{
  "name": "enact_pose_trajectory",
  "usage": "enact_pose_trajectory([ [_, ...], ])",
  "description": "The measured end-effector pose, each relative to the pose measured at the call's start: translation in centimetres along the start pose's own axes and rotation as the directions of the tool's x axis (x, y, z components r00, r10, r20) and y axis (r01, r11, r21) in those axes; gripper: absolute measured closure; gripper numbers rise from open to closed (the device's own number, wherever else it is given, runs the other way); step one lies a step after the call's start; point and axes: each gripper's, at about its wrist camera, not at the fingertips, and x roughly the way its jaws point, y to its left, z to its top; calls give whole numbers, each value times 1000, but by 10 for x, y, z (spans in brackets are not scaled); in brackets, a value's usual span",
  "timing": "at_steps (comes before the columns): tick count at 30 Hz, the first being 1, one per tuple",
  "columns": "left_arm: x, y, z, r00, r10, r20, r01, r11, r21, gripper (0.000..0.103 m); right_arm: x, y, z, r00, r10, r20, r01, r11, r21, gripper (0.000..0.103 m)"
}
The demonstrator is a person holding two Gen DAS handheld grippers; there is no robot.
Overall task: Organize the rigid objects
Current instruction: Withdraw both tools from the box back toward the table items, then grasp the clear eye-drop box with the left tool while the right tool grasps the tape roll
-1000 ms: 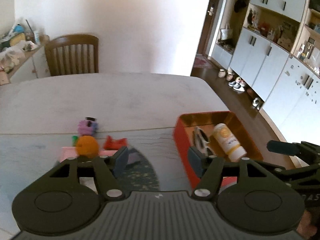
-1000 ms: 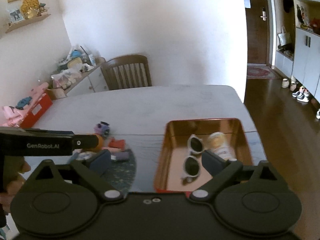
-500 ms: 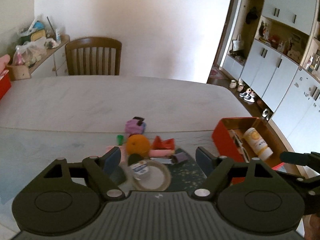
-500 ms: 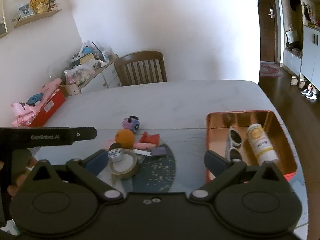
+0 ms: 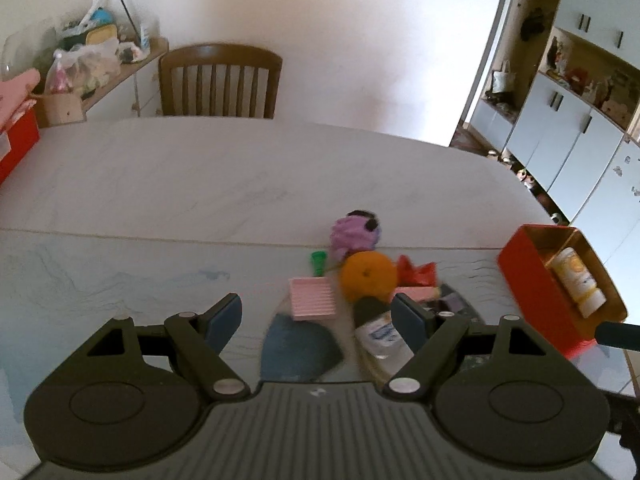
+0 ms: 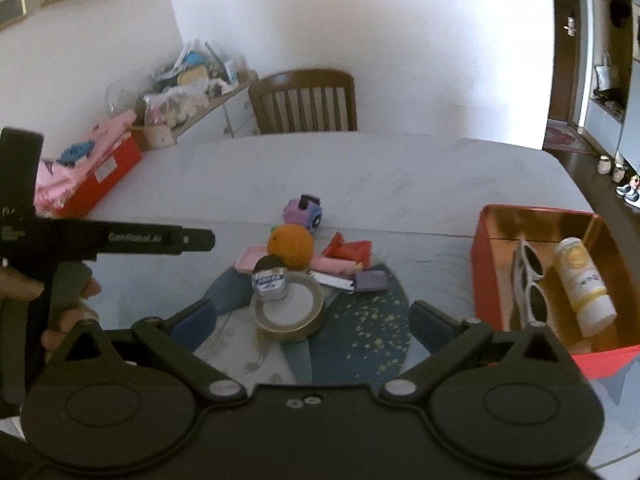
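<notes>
My left gripper (image 5: 316, 318) is open over a pile of small things: an orange (image 5: 368, 276), a pink ridged pad (image 5: 312, 298), a purple toy (image 5: 354, 234) and a small jar (image 5: 374, 332) beside its right finger. Nothing lies between its pads. My right gripper (image 6: 312, 320) stands wide open and empty just short of a tape roll (image 6: 290, 312) with the jar (image 6: 270, 280) on its rim. To the right, a red tray (image 6: 540, 216) holds white sunglasses (image 6: 530, 280) and a yellow-and-white bottle (image 6: 584, 284).
A red wrapper (image 6: 348, 248), a pink stick (image 6: 336, 266) and a purple block (image 6: 370, 280) lie on a blue speckled mat (image 6: 360, 320). A wooden chair (image 6: 304, 100) stands at the table's far side. A red box (image 6: 100, 176) with pink cloth sits far left.
Both grippers swung left, away from the red tray and over to the pile of small things. The left jaws opened wider. The tape roll and jar came into view.
</notes>
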Motion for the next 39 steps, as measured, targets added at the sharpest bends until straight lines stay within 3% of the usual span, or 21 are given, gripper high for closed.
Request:
enact_pose_trajectory([
  [6, 20, 6, -7, 998, -49, -38, 50, 999, 17, 21, 26, 13, -4, 999, -11, -48, 7, 997, -76, 1],
  [14, 43, -19, -15, 991, -104, -83, 110, 991, 76, 21, 61, 24, -10, 996, -14, -84, -1, 985, -171, 4],
  [27, 81, -44, -20, 989, -82, -119, 99, 984, 145, 22, 104, 23, -15, 995, -9, -99, -16, 969, -247, 16],
  [39, 86, -54, -25, 992, -80, -100, 99, 975, 200, 51, 118, 28, -14, 994, 29, -103, -56, 962, -267, 27],
])
